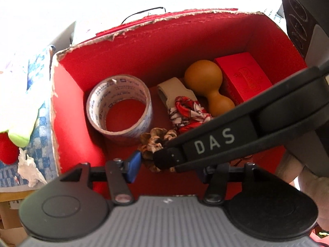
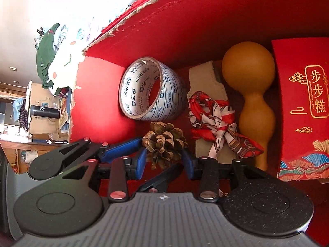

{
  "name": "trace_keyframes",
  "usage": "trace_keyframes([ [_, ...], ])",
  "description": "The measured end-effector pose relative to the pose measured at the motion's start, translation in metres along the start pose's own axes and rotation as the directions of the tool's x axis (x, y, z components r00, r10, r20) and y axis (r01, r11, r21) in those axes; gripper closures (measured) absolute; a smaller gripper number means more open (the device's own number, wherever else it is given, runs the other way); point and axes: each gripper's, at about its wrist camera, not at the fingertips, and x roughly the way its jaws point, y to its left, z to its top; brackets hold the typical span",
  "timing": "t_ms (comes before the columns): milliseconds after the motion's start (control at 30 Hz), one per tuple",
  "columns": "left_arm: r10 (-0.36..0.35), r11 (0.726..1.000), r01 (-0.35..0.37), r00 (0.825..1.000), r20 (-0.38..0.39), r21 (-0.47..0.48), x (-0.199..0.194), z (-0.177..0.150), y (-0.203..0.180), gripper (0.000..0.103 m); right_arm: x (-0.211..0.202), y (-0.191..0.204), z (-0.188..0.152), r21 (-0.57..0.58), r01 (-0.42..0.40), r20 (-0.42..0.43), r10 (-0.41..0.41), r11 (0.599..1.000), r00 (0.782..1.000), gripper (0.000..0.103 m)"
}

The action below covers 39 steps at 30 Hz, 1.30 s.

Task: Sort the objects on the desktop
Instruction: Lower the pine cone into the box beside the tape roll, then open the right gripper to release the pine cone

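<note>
A red cardboard box (image 1: pixel 144 47) holds a tape roll (image 1: pixel 121 111), a brown gourd (image 1: pixel 207 84), a red gift box (image 1: pixel 244 78), a red patterned scarf (image 1: pixel 189 113) on a beige piece (image 1: pixel 174 88), and a pine cone (image 1: pixel 156 142). In the right wrist view, my right gripper (image 2: pixel 164 160) has its blue pads on both sides of the pine cone (image 2: pixel 164 142), low inside the box (image 2: pixel 98 107). My left gripper (image 1: pixel 166 168) is over the box's near side; the right gripper's black arm (image 1: pixel 236 135) crosses it and hides its right finger.
In the right wrist view the tape roll (image 2: pixel 150 92), scarf (image 2: pixel 213 121), gourd (image 2: pixel 250 94) and gift box (image 2: pixel 304 107) crowd the box floor around the cone. A blue checked cloth (image 1: pixel 39 131) with crumpled tissue (image 1: pixel 28 166) lies left of the box.
</note>
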Motion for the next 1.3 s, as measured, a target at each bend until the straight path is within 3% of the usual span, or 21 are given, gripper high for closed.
trace_keyframes([
  [133,0.011,1.000,-0.011,1.000,0.013,0.000,-0.005,0.001,-0.006,0.038,0.000,-0.001,0.001,0.007,0.003,-0.013,-0.003,1.000,1.000,0.059],
  [333,0.030,1.000,-0.030,0.999,0.037,0.002,-0.009,0.000,-0.010,0.038,-0.003,-0.005,-0.002,0.024,-0.022,0.023,0.021,0.999,1.000,0.059],
  [800,0.036,0.997,-0.033,0.999,0.037,-0.067,0.002,-0.004,0.002,0.039,-0.015,0.002,-0.010,-0.011,0.036,0.151,-0.034,0.999,0.988,0.060],
  [967,0.062,0.995,-0.060,0.998,0.026,-0.077,0.004,-0.003,0.000,0.042,-0.045,-0.001,-0.013,-0.031,0.122,0.272,-0.109,0.992,0.956,0.060],
  [1167,0.108,0.989,-0.107,0.994,-0.001,-0.102,0.009,0.001,-0.001,0.048,-0.062,-0.019,-0.015,-0.023,0.325,0.367,-0.294,0.945,0.882,0.061],
  [1300,0.132,0.985,-0.133,0.991,-0.010,-0.110,0.010,0.002,-0.003,0.049,-0.063,-0.027,-0.012,0.008,0.291,0.377,-0.273,0.957,0.885,0.064],
])
